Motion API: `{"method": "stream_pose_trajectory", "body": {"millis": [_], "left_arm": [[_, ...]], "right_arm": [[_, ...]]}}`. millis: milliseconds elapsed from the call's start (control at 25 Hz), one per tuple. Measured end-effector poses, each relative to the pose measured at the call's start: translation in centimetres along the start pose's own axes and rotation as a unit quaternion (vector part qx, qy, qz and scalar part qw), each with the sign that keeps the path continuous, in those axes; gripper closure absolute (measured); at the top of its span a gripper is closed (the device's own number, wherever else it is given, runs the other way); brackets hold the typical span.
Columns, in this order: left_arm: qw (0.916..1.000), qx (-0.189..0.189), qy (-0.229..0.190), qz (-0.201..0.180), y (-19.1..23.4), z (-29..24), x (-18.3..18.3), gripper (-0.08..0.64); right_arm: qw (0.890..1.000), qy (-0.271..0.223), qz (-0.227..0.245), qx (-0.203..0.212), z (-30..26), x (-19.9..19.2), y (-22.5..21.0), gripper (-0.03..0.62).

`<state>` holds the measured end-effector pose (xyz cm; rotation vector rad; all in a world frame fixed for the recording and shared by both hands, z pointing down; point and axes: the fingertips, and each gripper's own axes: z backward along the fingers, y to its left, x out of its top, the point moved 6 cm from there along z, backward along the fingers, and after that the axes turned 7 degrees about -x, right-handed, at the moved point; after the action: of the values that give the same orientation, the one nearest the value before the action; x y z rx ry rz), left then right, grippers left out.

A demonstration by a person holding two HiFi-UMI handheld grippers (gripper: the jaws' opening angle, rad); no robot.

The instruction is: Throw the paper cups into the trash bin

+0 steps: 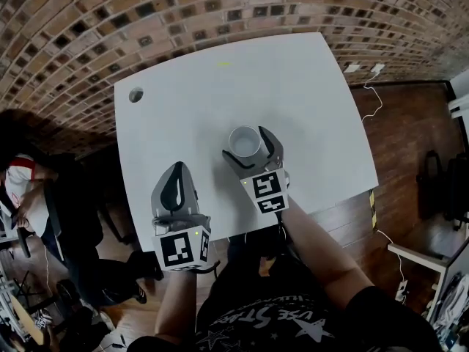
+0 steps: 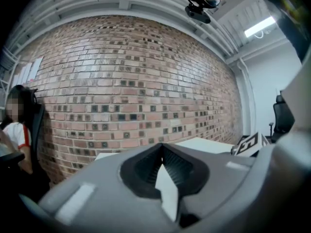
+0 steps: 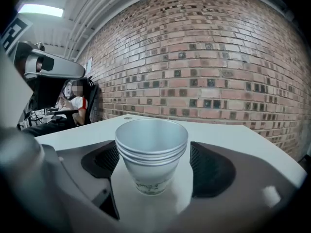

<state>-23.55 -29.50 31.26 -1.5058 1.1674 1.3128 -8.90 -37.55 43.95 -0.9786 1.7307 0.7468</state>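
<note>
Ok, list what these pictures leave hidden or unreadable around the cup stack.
- Trash bin: shows in no view, so its place cannot be told.
- Print on the paper cups: right gripper view, too small and blurred to read.
- Cup count: the nested rims crowd together, so the exact number is unclear.
- Right gripper: whether its pads touch the cups is unclear; in the head view the rim covers the contact.

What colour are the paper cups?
The paper cups are white, with small dark print low down; best in the right gripper view.

Left gripper [image 2: 162,146] jaws together, empty; brick wall [image 2: 131,91] beyond white table [image 2: 204,144].
</note>
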Motion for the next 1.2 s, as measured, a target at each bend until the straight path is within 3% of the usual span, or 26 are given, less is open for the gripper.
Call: {"method": "stream_pose_trajectory", "body": {"millis": [440, 600, 1000, 1200], "left_arm": [[0.9998, 0.014, 0.014, 0.005, 0.8, 1.0, -0.9, 0.555], [0.9998, 0.015, 0.014, 0.005, 1.0, 1.2, -1.1, 0.555], [0.9999, 0.014, 0.002, 0.001, 1.0, 1.7, -1.4, 0.555], [0.9999, 0.015, 0.005, 0.004, 0.4, 2.0, -0.5, 0.555]], "right_arm": [[1.0, -0.022, 0.017, -0.007, -1.0, 0.2, 0.3, 0.15], [0.999, -0.025, 0.032, -0.018, -1.1, 0.4, 0.2, 0.212], [1.0, -0.026, 0.002, -0.009, -0.8, 0.9, -0.3, 0.221], [0.999, -0.035, 0.012, -0.018, 0.7, 2.4, -0.3, 0.222]]}}
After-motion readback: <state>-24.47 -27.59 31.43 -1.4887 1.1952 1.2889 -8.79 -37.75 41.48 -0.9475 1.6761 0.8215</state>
